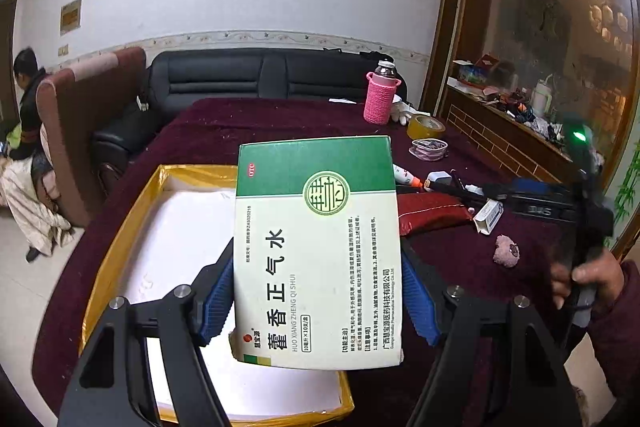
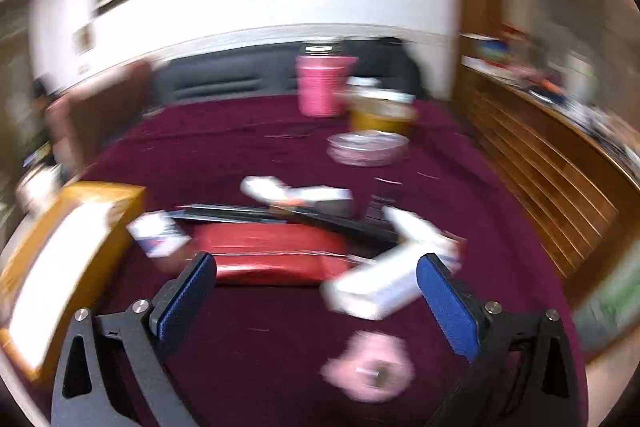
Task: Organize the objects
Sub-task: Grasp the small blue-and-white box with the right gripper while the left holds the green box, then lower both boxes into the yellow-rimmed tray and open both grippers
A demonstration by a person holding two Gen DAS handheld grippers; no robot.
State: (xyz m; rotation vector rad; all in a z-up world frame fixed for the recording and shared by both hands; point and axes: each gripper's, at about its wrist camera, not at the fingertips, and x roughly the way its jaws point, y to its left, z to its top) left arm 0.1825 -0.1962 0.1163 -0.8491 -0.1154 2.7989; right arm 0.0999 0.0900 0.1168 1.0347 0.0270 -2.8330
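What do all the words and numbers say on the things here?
On the green and white medicine box held in the left gripper:
"藿香正气水"
"HUO XIANG ZHENG QI SHUI"
"OTC"
"10毫升×10支/盒"
Its small print is too tiny to read.
The right wrist view is too blurred for any text.

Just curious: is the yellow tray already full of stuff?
No, the yellow tray shows only its white lining; the medicine box is held above it.

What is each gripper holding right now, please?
Left gripper: closed on the medicine box.
Right gripper: open, holding nothing.
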